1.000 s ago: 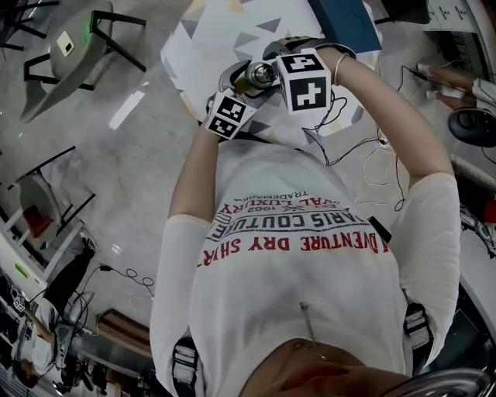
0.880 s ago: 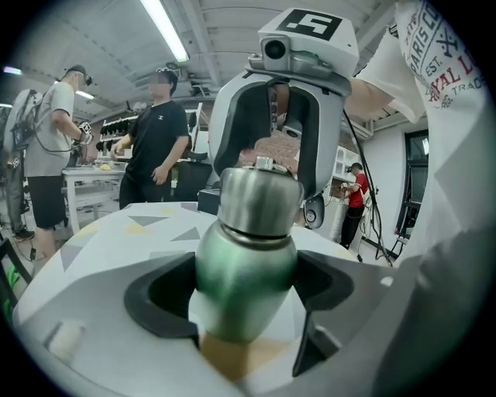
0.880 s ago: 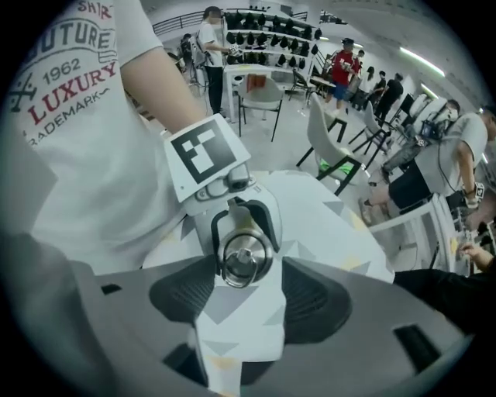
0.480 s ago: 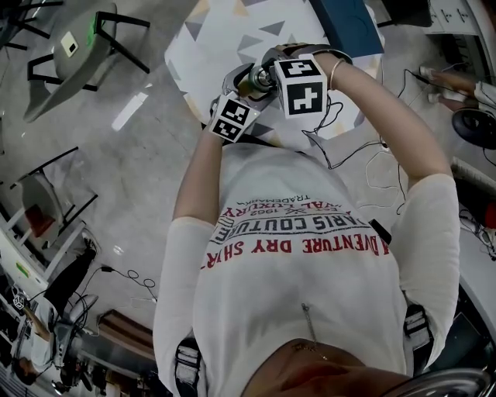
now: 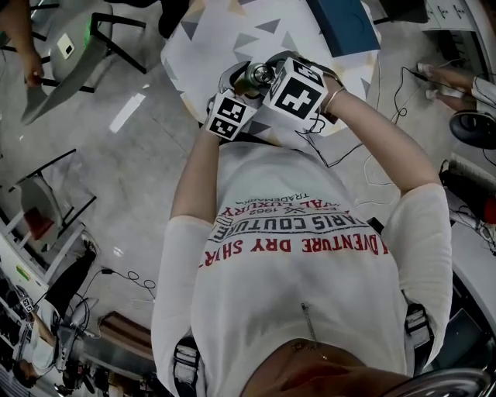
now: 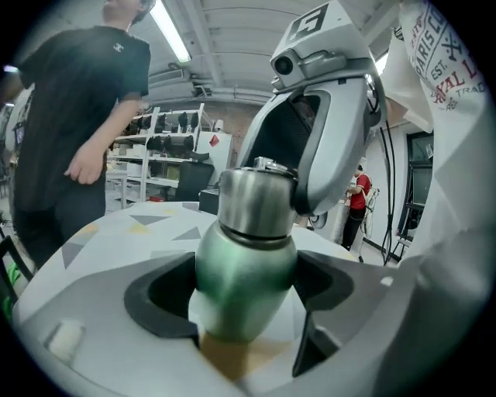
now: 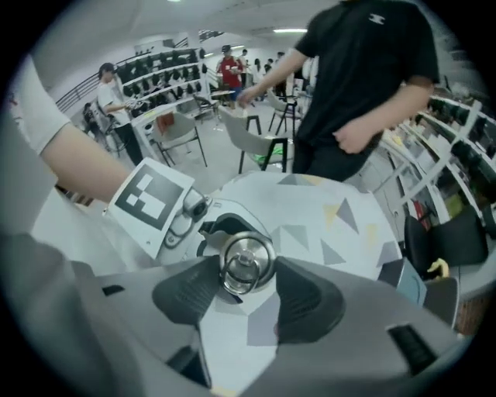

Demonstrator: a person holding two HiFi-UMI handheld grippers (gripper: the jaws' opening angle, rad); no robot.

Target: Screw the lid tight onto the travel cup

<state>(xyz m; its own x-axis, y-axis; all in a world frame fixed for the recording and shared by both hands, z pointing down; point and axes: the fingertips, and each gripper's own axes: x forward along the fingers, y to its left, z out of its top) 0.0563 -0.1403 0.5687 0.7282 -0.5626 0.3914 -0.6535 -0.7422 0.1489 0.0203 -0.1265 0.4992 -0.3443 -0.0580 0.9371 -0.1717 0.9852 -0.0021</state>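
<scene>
A green travel cup [image 6: 244, 271] with a steel lid [image 6: 256, 201] is held up over the table edge. My left gripper [image 6: 246, 302] is shut on the cup's green body, one dark pad on each side. My right gripper [image 7: 246, 285] comes at the top and is shut on the lid [image 7: 246, 264], whose ring handle faces the camera. In the head view the lid [image 5: 260, 74] shows between the left gripper [image 5: 242, 87] and the right gripper [image 5: 267, 74], with both marker cubes close together. The cup's lower half is hidden.
A white table [image 5: 225, 35] with grey and yellow triangles lies beyond the grippers, and a dark blue box [image 5: 345, 22] sits at its far right. A grey chair [image 5: 70, 54] stands at the left. A person in black [image 7: 364, 85] stands behind the table. Cables [image 5: 364, 159] trail at the right.
My right gripper has twisted around the lid; its marker cube has turned and the right forearm has swung. The left gripper and the cup have stayed nearly in place.
</scene>
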